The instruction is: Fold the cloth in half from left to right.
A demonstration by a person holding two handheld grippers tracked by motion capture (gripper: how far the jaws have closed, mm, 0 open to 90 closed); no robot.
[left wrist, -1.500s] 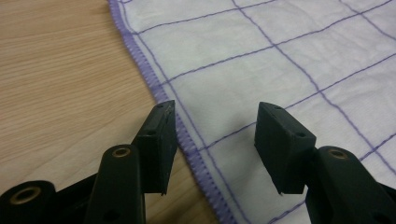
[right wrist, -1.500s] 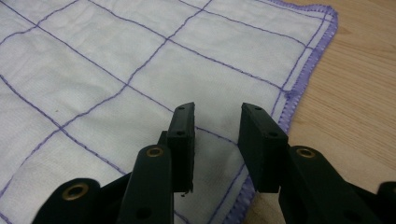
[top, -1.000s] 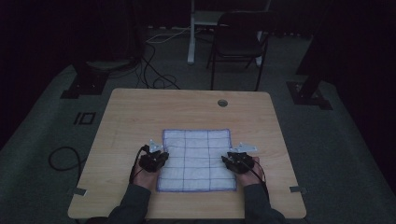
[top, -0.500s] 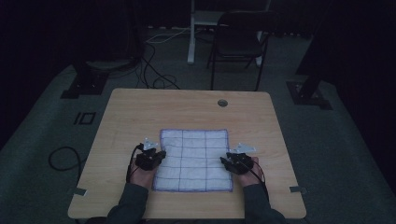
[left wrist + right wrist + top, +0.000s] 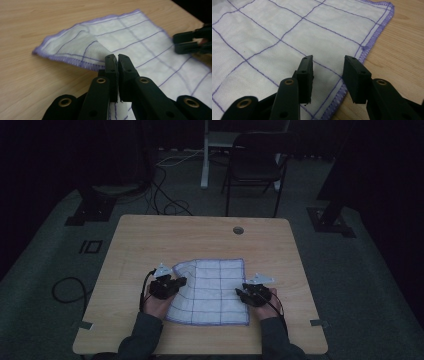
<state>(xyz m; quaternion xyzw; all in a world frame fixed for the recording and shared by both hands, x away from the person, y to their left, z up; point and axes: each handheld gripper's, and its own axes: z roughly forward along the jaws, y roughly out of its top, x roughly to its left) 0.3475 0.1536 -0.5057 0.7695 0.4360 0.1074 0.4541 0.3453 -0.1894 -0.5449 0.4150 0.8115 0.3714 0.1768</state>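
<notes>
My left gripper (image 5: 117,58) pinches the left edge of the white cloth with purple grid lines (image 5: 210,290), lifting it into a fold off the light wooden table (image 5: 200,232), while my right gripper (image 5: 328,67), jaws just opening, hovers over the cloth's right edge.

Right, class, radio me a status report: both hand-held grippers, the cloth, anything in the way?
Left hand-held gripper shut on cloth, edge lifted and folding inward. Right hand-held gripper open over its edge, jaws just been opening, nothing gripped. No obstruction on table.
</notes>
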